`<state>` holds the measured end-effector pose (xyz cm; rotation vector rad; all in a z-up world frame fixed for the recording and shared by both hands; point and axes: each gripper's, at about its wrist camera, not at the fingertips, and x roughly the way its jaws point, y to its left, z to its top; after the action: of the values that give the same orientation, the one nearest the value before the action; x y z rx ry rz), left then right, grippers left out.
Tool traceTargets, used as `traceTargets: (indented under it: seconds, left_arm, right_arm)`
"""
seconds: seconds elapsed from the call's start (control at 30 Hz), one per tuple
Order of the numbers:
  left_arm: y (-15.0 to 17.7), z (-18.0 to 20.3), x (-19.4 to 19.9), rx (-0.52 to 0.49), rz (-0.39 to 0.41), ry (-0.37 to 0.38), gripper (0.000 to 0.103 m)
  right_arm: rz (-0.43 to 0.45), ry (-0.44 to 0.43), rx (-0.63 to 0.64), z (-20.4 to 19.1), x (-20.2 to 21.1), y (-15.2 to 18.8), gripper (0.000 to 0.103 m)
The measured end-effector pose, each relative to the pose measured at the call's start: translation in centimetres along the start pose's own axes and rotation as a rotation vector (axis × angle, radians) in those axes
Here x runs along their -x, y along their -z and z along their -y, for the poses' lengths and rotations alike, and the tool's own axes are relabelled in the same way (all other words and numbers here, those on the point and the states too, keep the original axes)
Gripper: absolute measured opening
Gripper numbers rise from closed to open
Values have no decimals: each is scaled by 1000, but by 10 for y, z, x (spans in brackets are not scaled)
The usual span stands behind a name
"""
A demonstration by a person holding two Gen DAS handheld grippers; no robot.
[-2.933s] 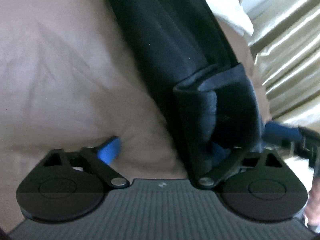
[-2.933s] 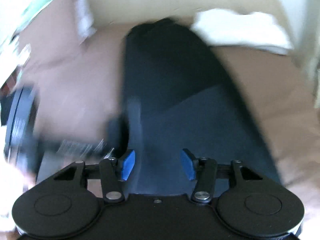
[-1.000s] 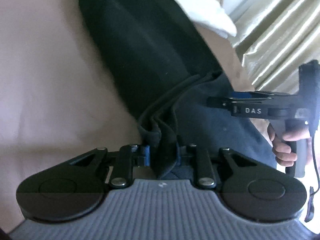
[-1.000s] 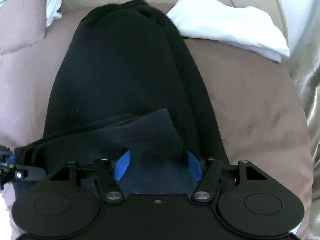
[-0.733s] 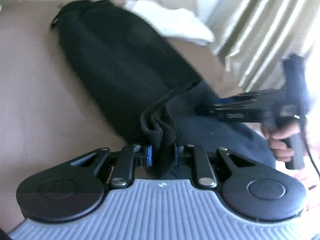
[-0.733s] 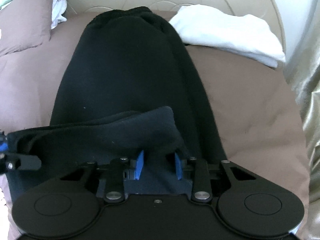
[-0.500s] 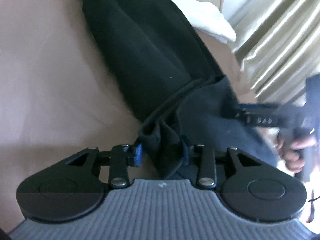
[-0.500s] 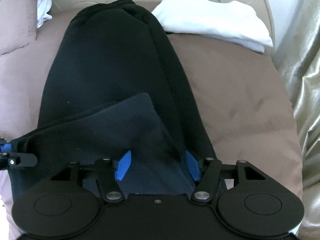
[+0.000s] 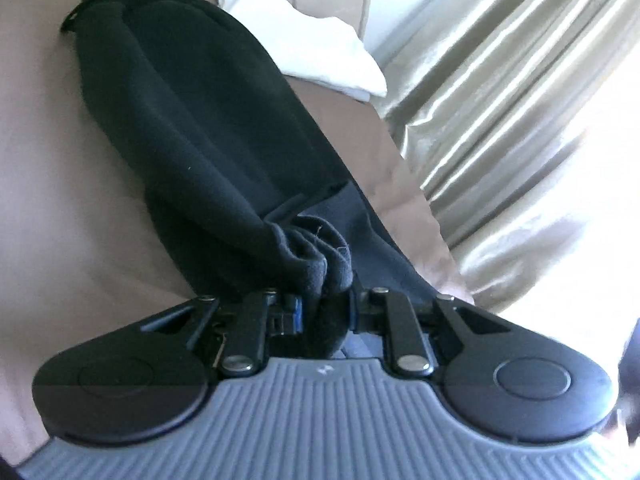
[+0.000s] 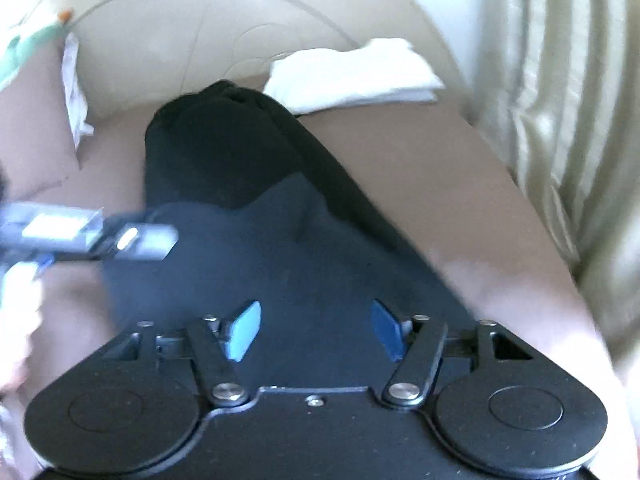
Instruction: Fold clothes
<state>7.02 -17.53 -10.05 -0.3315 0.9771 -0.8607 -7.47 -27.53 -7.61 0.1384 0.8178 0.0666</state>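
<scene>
Dark sweatpants [image 9: 208,128] lie lengthwise on the brown bed sheet [image 9: 52,184], waistband and drawstring at the far end by the headboard. My left gripper [image 9: 325,314] is shut on the bunched cuff end of the pants, which bulges up between the jaws. In the right wrist view the lower part of the pants [image 10: 304,248] is lifted and spread in front of my right gripper [image 10: 315,330]. Its blue pads [image 10: 244,330] stand wide apart over the cloth, gripping nothing. The left gripper [image 10: 160,240] shows blurred at the left, holding the fabric's edge.
A folded white cloth [image 10: 352,76] lies at the head of the bed, right of the waistband. Behind it rises the cream headboard [image 10: 224,20]. Shiny pale curtains [image 9: 500,128] hang close along the bed's right edge. A brown pillow [image 10: 36,128] sits at the far left.
The right gripper shut on the pants fabric, then let go, and now stands wide open, drawn back. The left gripper opened slightly, then shut again on the cuff, now bunched higher.
</scene>
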Motion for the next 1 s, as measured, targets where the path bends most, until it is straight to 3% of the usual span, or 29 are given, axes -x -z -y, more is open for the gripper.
traceTargets:
  seconds: [0.1, 0.17, 0.27, 0.37, 0.43, 0.47, 0.57, 0.67, 0.73, 0.83, 0.9, 1.0]
  left_arm:
    - [4, -3, -8, 10, -55, -49, 18]
    - [8, -6, -13, 21, -95, -83, 21]
    - [22, -16, -18, 68, -171, -129, 22]
    - [28, -26, -13, 131, -147, -81, 21]
    - [25, -24, -12, 141, -131, -45, 19]
    - [23, -22, -11, 138, -126, -29, 18]
    - [16, -15, -10, 131, -109, 19, 18]
    - [9, -7, -10, 124, -93, 67, 18]
    - [2, 0, -14, 103, -89, 70, 18]
    - [-7, 11, -25, 76, -109, 37, 18]
    - [-11, 19, -31, 56, -118, 22, 17]
    - [-17, 32, -23, 47, -97, 76, 16]
  right_arm:
    - [64, -29, -167, -11, 32, 42, 85]
    - [16, -8, -116, -26, 23, 56, 85]
    - [-85, 120, 143, -67, 1, 73, 85]
    - [-109, 117, 354, -97, -10, 93, 85]
    - [-93, 168, 421, -108, -13, 98, 79]
    - [-83, 195, 443, -113, -15, 98, 71]
    - [-16, 233, 293, -104, -17, 70, 68]
    - [-17, 272, 178, -92, -25, 53, 55]
    - [-15, 219, 164, -90, -24, 55, 52]
    - [-10, 130, 196, -98, -25, 59, 55]
    - [-32, 153, 227, -106, -34, 61, 70]
    - [-20, 192, 208, -104, -50, 61, 71]
